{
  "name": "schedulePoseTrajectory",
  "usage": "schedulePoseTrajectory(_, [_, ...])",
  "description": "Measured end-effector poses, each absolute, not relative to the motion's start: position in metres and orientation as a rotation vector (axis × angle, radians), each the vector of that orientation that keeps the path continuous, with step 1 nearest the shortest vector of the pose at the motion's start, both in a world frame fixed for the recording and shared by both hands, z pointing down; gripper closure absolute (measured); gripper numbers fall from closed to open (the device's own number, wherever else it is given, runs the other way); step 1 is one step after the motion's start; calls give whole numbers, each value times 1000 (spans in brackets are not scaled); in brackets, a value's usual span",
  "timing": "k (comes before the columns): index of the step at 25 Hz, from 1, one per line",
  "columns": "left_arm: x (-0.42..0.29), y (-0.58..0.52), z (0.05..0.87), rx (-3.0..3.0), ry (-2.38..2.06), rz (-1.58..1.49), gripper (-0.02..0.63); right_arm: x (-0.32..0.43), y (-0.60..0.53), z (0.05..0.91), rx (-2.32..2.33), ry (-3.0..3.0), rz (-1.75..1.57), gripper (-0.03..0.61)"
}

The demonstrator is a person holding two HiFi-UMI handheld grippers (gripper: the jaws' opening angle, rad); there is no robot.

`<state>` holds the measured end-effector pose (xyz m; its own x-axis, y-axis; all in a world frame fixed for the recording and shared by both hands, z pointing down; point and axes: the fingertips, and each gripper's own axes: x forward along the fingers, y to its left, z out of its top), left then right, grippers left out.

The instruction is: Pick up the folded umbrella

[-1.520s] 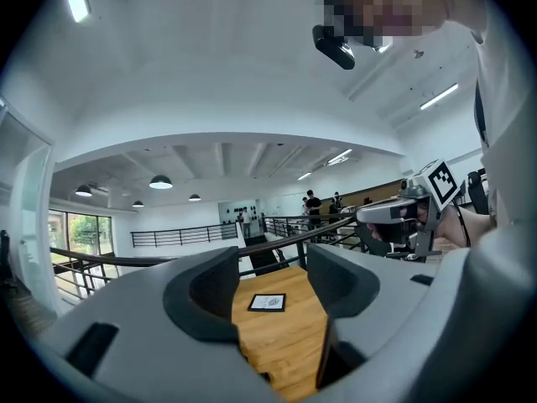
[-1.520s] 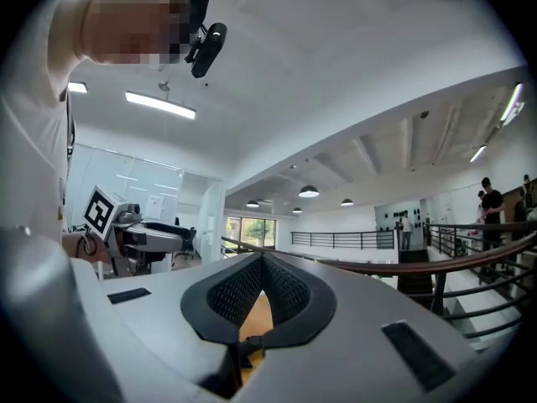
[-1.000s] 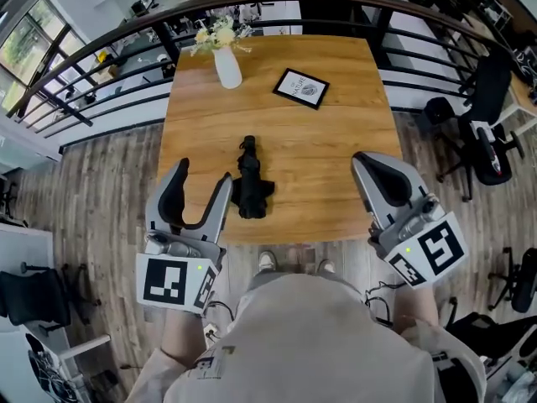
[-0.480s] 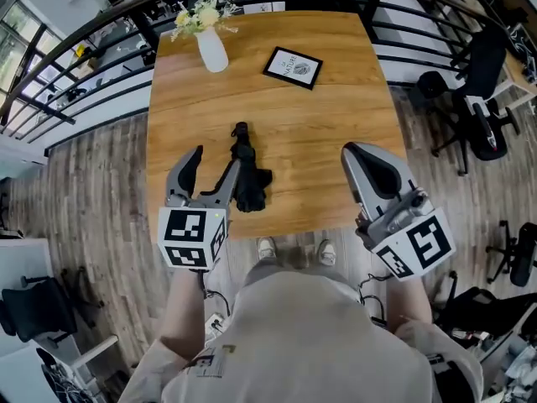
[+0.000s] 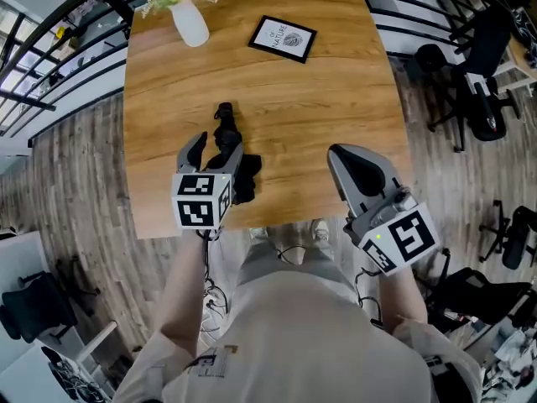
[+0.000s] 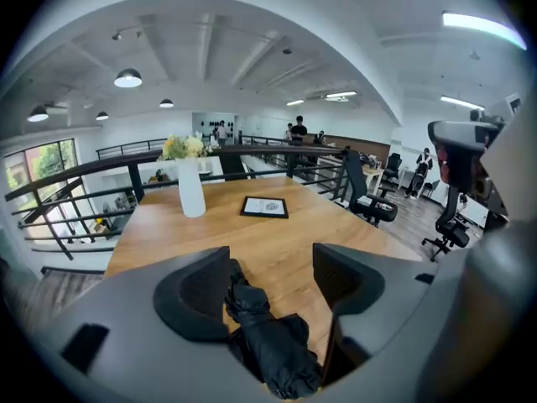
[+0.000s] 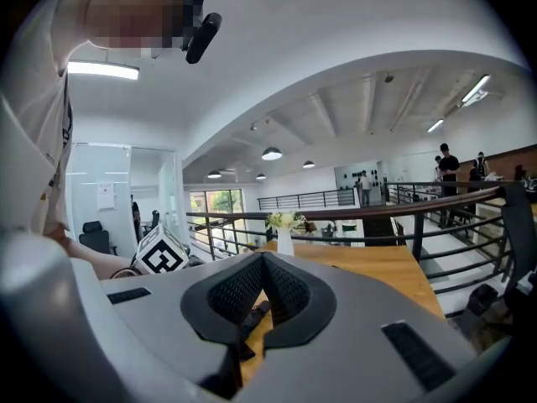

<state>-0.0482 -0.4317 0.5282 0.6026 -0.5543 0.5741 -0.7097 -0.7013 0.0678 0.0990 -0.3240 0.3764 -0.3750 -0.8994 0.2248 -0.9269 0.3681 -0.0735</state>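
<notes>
The folded black umbrella (image 5: 225, 124) lies lengthwise on the wooden table (image 5: 336, 99), near its front edge, with its loose fabric bunched at the near end (image 5: 247, 179). My left gripper (image 5: 215, 149) is low over it, and its jaws have just been opening. In the left gripper view the umbrella (image 6: 270, 347) lies between the two wide-apart pads of the left gripper (image 6: 268, 277), and neither pad presses on it. My right gripper (image 5: 357, 168) hangs over the table's front right edge with its jaws shut and nothing between them (image 7: 263, 285).
A white vase of flowers (image 5: 190, 25) stands at the far left of the table and a framed picture (image 5: 283, 38) lies at the far middle. A black railing (image 5: 75, 23) runs behind the table. Office chairs (image 5: 487, 99) stand to the right on the wood floor.
My left gripper has come down and forward from the table's front edge until its jaws straddle the umbrella. The right gripper has sunk a little and stays shut.
</notes>
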Motion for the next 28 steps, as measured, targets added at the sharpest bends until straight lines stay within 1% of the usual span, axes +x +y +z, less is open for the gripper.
schedulePoseTrajectory(9, [-33, -445, 646, 2311, -1003, 878, 291, 106, -356, 452, 1565, -2472, 470, 551])
schedulePoseTrajectory(13, [-34, -447, 688, 2221, -987, 935, 291, 102, -368, 473, 1500, -2494, 527, 551])
schedulePoseTrajectory(22, [-53, -441, 753, 2078, -1055, 1027, 290, 99, -366, 491, 1420, -2494, 586, 551])
schedulePoseTrajectory(28, [-52, -445, 770, 1998, -1026, 1026, 285, 97, -349, 499, 1402, -2494, 641, 551])
